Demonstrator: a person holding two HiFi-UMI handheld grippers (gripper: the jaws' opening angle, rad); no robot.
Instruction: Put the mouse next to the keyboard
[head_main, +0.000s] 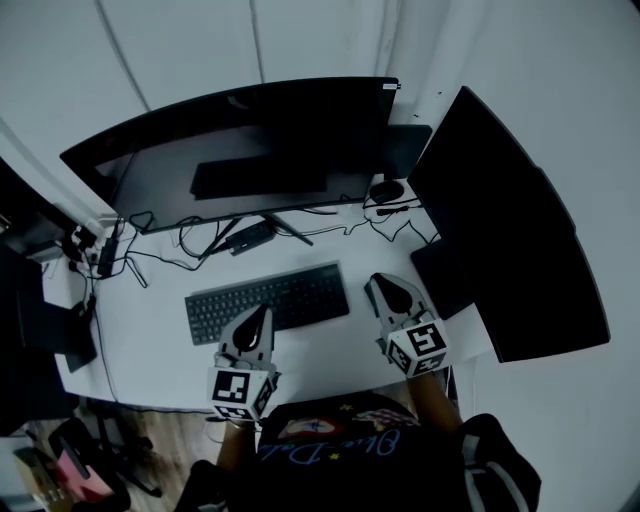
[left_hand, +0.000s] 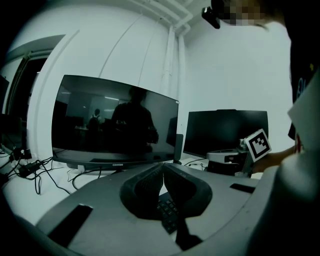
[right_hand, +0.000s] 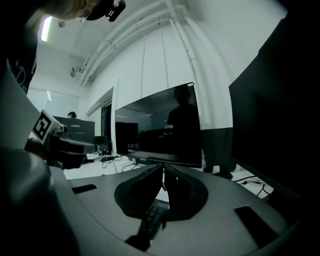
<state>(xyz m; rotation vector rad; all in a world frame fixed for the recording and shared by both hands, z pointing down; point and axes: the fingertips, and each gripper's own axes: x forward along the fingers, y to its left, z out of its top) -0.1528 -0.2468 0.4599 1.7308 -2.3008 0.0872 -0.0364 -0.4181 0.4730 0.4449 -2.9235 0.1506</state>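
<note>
1. Looking down in the head view, the left gripper (head_main: 258, 322) hangs over the near edge of the keyboard (head_main: 290, 298), covering some of its keys. The right gripper (head_main: 390, 292) sits just beside the keyboard's right end, above the white desk (head_main: 150, 340).
   - Well beyond the right gripper, at the foot of the large monitor (head_main: 250, 150), lies a small dark rounded lump (head_main: 385, 189) with a cable. It is too small and dim to tell whether it is the mouse.
   - A second monitor (head_main: 510, 240) stands to that gripper's right.
2. The left gripper view shows the left gripper's jaws pressed together at the tips with nothing between them.
   - Only a sliver of keyboard (left_hand: 169, 212) shows below them; the gripper body hides the rest.
   - Ahead is the large monitor (left_hand: 115, 125), and off to the right is the right gripper's marker cube (left_hand: 257, 143).
3. The right gripper view shows the right gripper's jaws likewise closed on nothing.
   - A few keys of the keyboard (right_hand: 152, 215) peek out beneath them.
   - The second monitor (right_hand: 270, 100) is cut off at the right edge, and no mouse can be made out.
</note>
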